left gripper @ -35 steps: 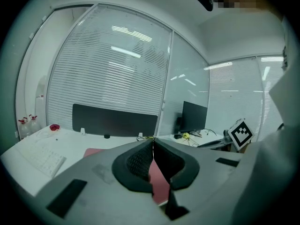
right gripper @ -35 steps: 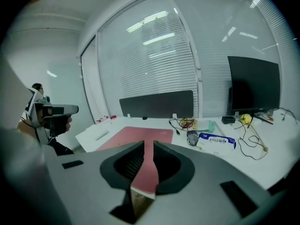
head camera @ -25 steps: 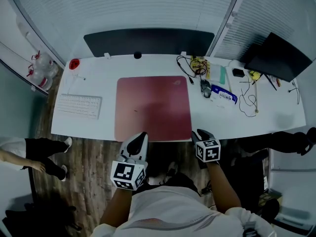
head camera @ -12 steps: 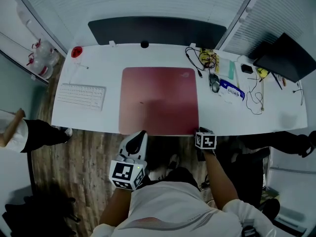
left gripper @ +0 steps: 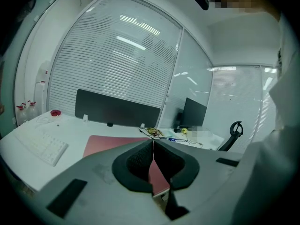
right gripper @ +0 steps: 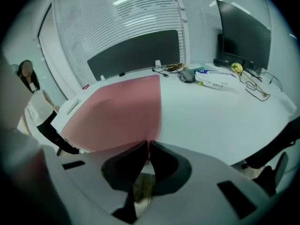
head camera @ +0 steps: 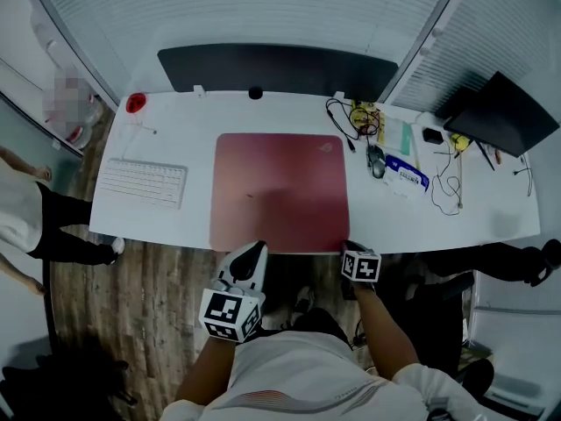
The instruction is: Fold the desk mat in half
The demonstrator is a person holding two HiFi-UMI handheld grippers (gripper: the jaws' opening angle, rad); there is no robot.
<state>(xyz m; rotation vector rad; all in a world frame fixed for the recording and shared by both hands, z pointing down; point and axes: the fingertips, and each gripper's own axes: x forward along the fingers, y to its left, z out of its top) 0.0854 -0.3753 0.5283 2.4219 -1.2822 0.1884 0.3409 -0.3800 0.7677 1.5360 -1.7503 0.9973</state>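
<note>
We see the red desk mat (head camera: 279, 191) lying flat and unfolded in the middle of the white desk (head camera: 456, 222), its near edge along the desk's front edge. The right tongs (head camera: 348, 247) sit at the mat's near right corner, pointing steeply down. In the right gripper view their jaws have just been closing, and a sliver of the red corner shows pinched between the tips (right gripper: 148, 149), with the rest of the mat (right gripper: 117, 109) spreading away beyond them.

The left tongs (head camera: 250, 254) hang just off the desk's front edge, close to the mat's near left part and pointing almost level. In the left gripper view their jaws are pressed together with nothing between them (left gripper: 153, 144); the mat (left gripper: 110, 144) lies on the desk behind them, and we see no contact with it.

A white keyboard (head camera: 140, 182) lies left of the mat, well apart from it, and a small red object (head camera: 134, 103) sits at the far left corner. A long dark panel (head camera: 276, 70) stands along the far edge. To the right of the mat are a mouse (head camera: 376, 160), tangled cables (head camera: 346, 117) and a dark screen (head camera: 504, 108). A person (head camera: 35, 217) stands on the wooden floor at the left.
</note>
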